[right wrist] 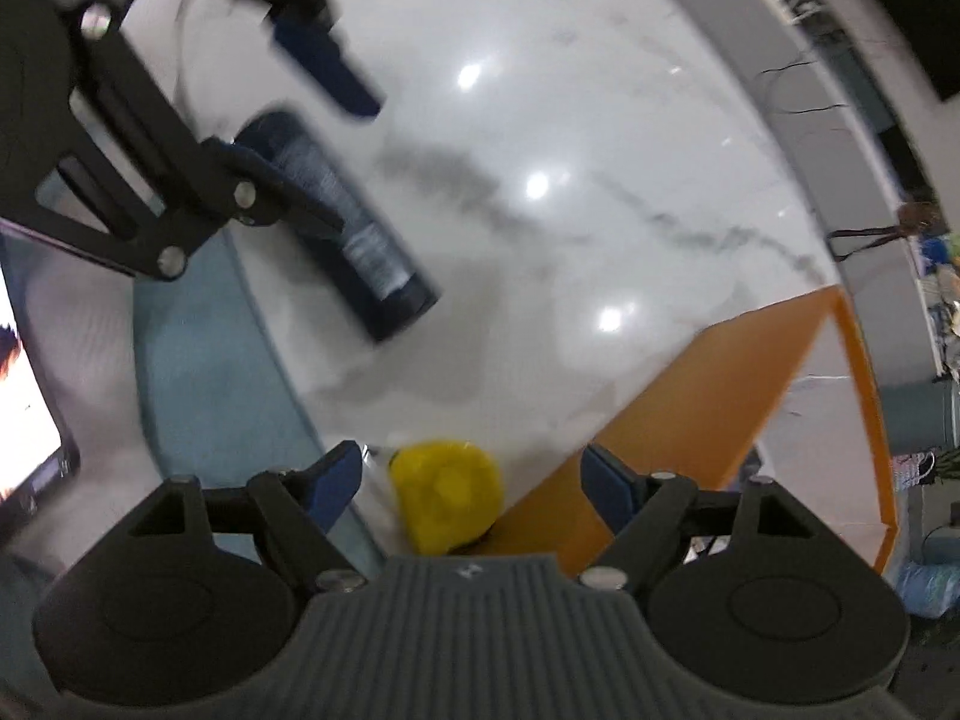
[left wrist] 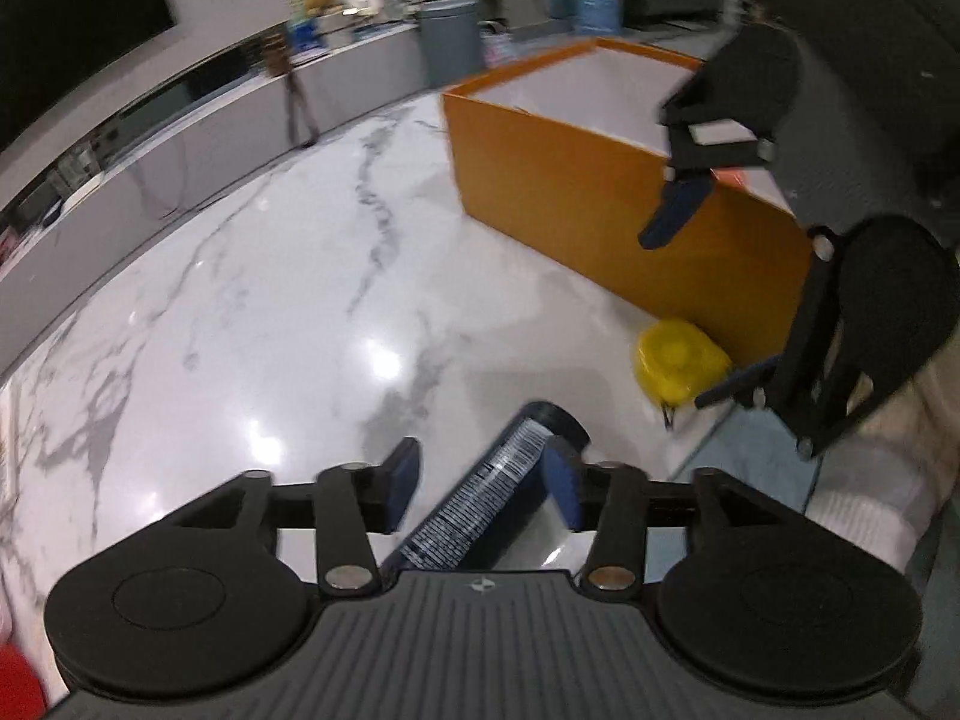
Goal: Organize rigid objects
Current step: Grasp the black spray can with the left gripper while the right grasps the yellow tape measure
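A dark bottle point(left wrist: 498, 480) with a printed label lies on the white marble table point(left wrist: 270, 300), between the fingers of my left gripper point(left wrist: 483, 486). The right pad is against the bottle and the left pad stands off it, so this gripper is open. The right wrist view shows the same bottle point(right wrist: 354, 228) and the left gripper point(right wrist: 342, 159) around it. A yellow lumpy object point(right wrist: 447, 498) rests near the table's edge beside an orange box point(right wrist: 690, 396). My right gripper point(right wrist: 471, 483) is open and straddles the yellow object without touching it. It also hangs over the yellow object point(left wrist: 678, 369) in the left wrist view.
The orange box point(left wrist: 600, 192) is open-topped with a pale inside and stands at the table's far right. Blue-grey floor point(right wrist: 198, 360) lies beyond the table's edge. A grey bin point(left wrist: 450, 36) and a water jug point(left wrist: 597, 0) stand far behind. A red item point(left wrist: 18, 678) shows at the lower left.
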The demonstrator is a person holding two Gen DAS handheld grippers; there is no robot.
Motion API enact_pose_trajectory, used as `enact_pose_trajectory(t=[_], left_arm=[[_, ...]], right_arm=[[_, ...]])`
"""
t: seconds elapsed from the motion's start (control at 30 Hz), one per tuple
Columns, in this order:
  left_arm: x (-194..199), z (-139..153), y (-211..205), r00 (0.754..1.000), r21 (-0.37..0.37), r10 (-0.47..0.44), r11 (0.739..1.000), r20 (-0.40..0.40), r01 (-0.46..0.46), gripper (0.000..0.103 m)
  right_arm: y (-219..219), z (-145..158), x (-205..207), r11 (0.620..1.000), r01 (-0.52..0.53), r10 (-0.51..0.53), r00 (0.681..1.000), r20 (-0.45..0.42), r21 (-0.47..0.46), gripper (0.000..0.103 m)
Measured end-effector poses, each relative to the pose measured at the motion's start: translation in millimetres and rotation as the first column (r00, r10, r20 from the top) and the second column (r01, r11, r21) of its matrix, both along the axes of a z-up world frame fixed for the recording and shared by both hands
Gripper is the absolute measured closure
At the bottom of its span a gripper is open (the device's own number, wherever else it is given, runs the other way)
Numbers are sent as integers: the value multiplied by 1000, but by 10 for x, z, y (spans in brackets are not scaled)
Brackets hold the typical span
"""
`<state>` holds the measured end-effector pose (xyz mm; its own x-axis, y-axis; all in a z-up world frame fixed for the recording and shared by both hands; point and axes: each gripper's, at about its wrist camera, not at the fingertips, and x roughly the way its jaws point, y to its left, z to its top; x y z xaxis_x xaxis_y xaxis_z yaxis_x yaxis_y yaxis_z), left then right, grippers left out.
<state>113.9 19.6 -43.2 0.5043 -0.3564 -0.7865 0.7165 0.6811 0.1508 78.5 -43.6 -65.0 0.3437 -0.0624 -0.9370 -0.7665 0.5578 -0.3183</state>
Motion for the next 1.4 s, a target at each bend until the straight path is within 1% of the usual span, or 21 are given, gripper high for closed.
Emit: enact_pose_trajectory(t=[0.07,0.17,0.23,0.27,0.33,0.43,0.53,0.63,0.83,0.87,0.93,0.97,1.03,1.07,1.13,1.2,1.27,1.33,1.4], left_arm=[[14,-62,-26,999,28,-48,998,-8,48,30],[22,-149,-29,996,61,-88,994,4,87,28],[23,-184,-39,993,75,-115,991,15,114,24],[29,-200,-33,992,73,-123,990,16,122,21],[72,-238,-11,991,58,-130,990,2,130,20],[128,-303,10,993,29,-111,993,-28,112,20],[152,-352,-5,992,30,-115,993,-44,116,20],[150,-391,-24,993,46,-114,992,-31,115,20],[236,-449,-1,995,32,-59,998,-75,61,25],[242,-453,7,995,28,-52,998,-82,55,26],[257,-468,17,993,21,-41,999,-108,44,29],[262,-479,21,992,19,-32,999,-121,34,30],[270,-481,35,991,8,-10,1000,-134,11,32],[278,-476,42,989,1,0,1000,-145,0,35],[310,-458,64,984,-5,33,999,-174,-34,36],[364,-439,106,975,-5,75,997,-210,-78,40],[417,-421,179,961,0,119,992,-250,-123,43],[450,-408,244,948,7,157,987,-276,-162,45],[472,-405,280,941,9,171,984,-292,-176,45]], right_arm=[[43,-85,0,999,-28,27,999,-31,-39,24],[93,-186,21,993,-69,62,995,-79,-95,24],[113,-235,52,988,-89,77,992,-99,-128,24],[109,-258,81,985,-99,83,990,-114,-140,24],[123,-312,133,979,-121,97,984,-150,-162,24],[127,-416,216,972,-123,85,978,-190,-198,24],[109,-483,264,972,-127,77,968,-240,-199,25],[97,-520,282,974,-135,84,962,-260,-184,27],[60,-617,366,981,-88,34,956,-292,-175,34],[51,-619,377,982,-81,28,955,-295,-170,38],[5,-641,438,985,-59,9,955,-297,-160,40],[-6,-642,461,986,-53,5,957,-291,-157,44],[-25,-626,514,989,-32,-10,957,-289,-142,48],[-28,-609,531,992,-15,-22,957,-288,-126,51],[-12,-572,548,997,21,-42,958,-283,-78,51],[42,-557,548,998,41,-53,962,-267,-49,51],[95,-546,551,998,66,-69,967,-247,-21,51],[124,-523,568,994,105,-94,966,-240,34,51],[148,-515,568,988,136,-118,968,-223,69,51]])
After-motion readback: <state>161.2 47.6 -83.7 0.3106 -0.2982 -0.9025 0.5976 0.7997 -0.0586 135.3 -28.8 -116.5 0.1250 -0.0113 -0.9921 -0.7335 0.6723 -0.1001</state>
